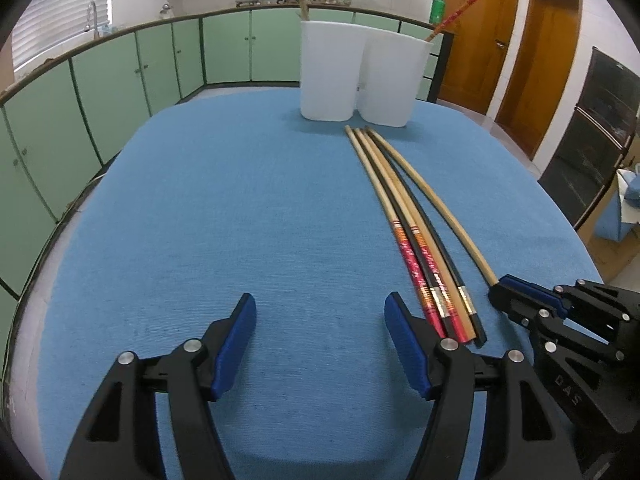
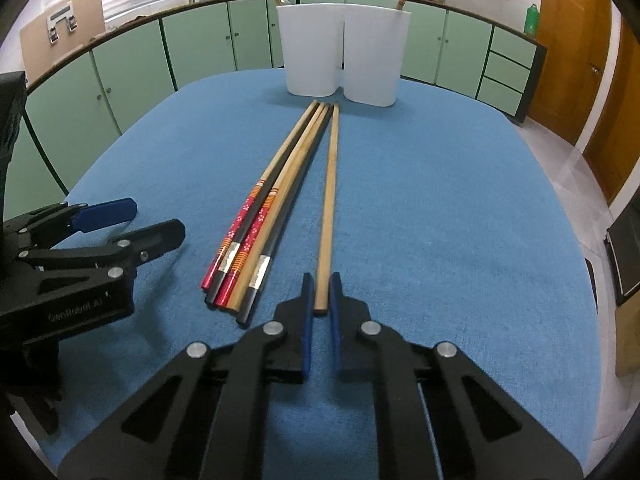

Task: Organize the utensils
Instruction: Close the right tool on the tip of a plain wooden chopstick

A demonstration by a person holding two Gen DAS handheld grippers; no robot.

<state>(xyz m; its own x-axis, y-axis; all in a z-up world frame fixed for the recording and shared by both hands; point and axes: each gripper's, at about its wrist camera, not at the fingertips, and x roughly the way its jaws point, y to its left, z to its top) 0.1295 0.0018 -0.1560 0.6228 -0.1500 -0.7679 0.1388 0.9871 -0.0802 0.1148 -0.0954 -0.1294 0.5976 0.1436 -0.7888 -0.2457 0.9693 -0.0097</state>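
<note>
Nearest the left wrist camera, the left gripper [image 1: 320,344] stands with its jaws wide apart over bare blue tablecloth [image 1: 240,220], nothing between them. Just to its right lies a bundle of chopsticks [image 1: 404,224], red-patterned, black and plain wood, side by side. Farther right, the right gripper [image 1: 498,286] is clamped on the near end of a single plain wooden chopstick [image 1: 432,196], which lies a little apart from the bundle. At the far end of the table stand two white containers [image 1: 356,76], touching; one red-ended chopstick leans out of each. Only this view shows the dark oven [image 1: 592,140] at the right.

From the right wrist camera, the right gripper [image 2: 321,298] has its blue pads pressed against the wooden chopstick [image 2: 330,184], whose far tip points toward the gap between the containers [image 2: 344,52]. The chopstick bundle [image 2: 276,200] lies to its left, and the open left gripper [image 2: 156,220] beyond that. Each container again holds one chopstick; their insides are hidden. Only this view shows a brown board [image 2: 60,36] leaning on the counter at left.
</note>
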